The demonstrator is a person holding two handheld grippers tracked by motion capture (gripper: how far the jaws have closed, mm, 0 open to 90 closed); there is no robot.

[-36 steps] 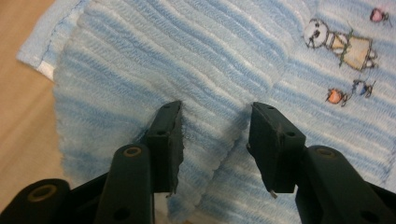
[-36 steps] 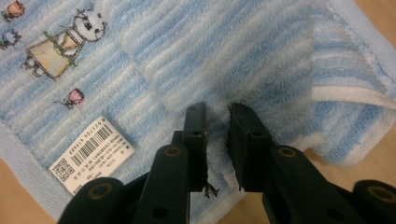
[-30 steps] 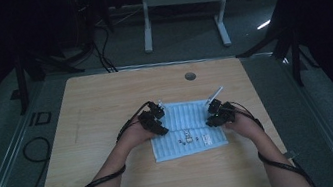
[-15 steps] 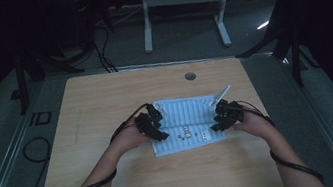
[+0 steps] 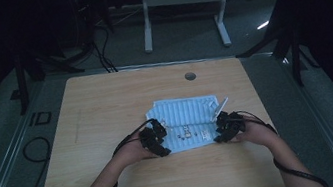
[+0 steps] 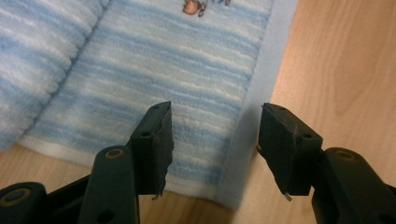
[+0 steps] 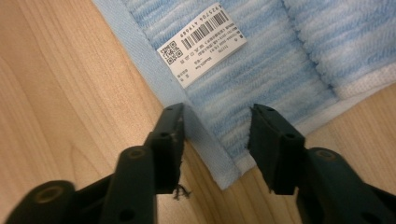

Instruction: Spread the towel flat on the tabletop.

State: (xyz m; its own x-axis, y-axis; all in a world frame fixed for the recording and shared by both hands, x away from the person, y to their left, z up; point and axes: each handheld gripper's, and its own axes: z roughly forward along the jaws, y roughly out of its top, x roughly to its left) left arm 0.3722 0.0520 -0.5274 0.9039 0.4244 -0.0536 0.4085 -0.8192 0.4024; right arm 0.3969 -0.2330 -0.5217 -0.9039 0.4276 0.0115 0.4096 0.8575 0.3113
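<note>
A light blue striped towel [image 5: 183, 116] lies flat on the wooden table [image 5: 107, 113], with a thicker ribbed layer over its far part. In the left gripper view the towel [image 6: 140, 70] shows a hemmed near corner, and my left gripper [image 6: 215, 126] stands open just over it. My right gripper [image 7: 215, 126] is open over the other near corner of the towel [image 7: 280, 51], beside a white barcode label [image 7: 203, 44]. From above, the left gripper [image 5: 154, 141] and right gripper [image 5: 224, 127] sit at the towel's near edge.
A round cable hole [image 5: 190, 76] lies in the table's far part. A white tag [image 5: 220, 107] sticks up at the towel's right side. Bare wood surrounds the towel. Cables and a white frame stand on the floor beyond the table.
Both hands have drawn back toward the person, from the towel's middle to its near corners. The towel now lies spread farther across the table.
</note>
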